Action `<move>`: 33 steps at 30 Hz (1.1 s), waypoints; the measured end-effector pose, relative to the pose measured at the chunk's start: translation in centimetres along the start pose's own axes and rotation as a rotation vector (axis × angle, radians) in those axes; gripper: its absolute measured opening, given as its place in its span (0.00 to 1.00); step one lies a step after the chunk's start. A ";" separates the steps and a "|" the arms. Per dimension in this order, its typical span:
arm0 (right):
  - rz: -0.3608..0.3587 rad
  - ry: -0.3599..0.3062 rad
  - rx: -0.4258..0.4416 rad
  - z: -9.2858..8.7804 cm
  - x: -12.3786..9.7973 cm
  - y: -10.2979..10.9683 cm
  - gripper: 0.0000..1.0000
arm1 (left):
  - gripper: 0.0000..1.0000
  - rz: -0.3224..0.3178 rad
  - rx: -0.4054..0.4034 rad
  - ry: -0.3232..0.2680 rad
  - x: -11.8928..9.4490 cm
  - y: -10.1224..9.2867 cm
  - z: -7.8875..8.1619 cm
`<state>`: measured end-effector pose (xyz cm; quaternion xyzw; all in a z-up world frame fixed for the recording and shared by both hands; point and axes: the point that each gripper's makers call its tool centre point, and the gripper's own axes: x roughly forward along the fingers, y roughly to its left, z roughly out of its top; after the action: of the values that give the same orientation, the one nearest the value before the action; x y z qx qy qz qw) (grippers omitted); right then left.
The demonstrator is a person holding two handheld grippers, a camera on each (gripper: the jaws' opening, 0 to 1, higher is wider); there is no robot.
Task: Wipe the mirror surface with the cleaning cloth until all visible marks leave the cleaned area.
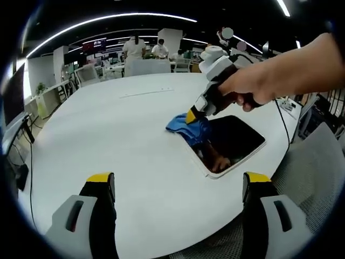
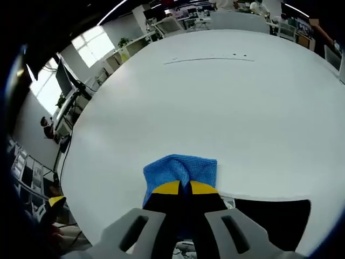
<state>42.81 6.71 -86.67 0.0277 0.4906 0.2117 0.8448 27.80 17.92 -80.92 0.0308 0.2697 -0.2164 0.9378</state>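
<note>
Blue cloth [image 2: 180, 170] clamped in my right tool [image 2: 179, 188], pressed on mirror [image 1: 237, 141] edge; left tool [image 1: 178, 183] wide above white counter [image 1: 135, 140].

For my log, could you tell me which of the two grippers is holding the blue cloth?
The right gripper, shut on the blue cloth at the mirror's edge; the left gripper hovers open and empty.
</note>
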 end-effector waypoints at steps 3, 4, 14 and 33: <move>-0.001 -0.004 0.005 -0.2 -0.4 0.0 0.00 | 0.97 0.003 -0.005 0.003 0.0 0.0 -0.1; -0.001 -0.002 0.002 -0.2 -0.3 0.0 0.00 | 0.97 0.003 -0.003 0.002 0.0 0.0 -0.1; 0.021 0.011 0.010 -1.5 -0.7 0.4 0.00 | 0.98 0.011 0.025 -0.009 -0.2 0.3 0.1; 0.067 0.028 -0.032 -5.3 -2.7 2.4 0.00 | 0.99 0.033 0.020 -0.040 -0.5 0.4 0.7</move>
<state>36.42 6.99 -86.57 0.0278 0.4976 0.2480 0.8307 27.90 18.34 -80.07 0.0401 0.2480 -0.2041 0.9462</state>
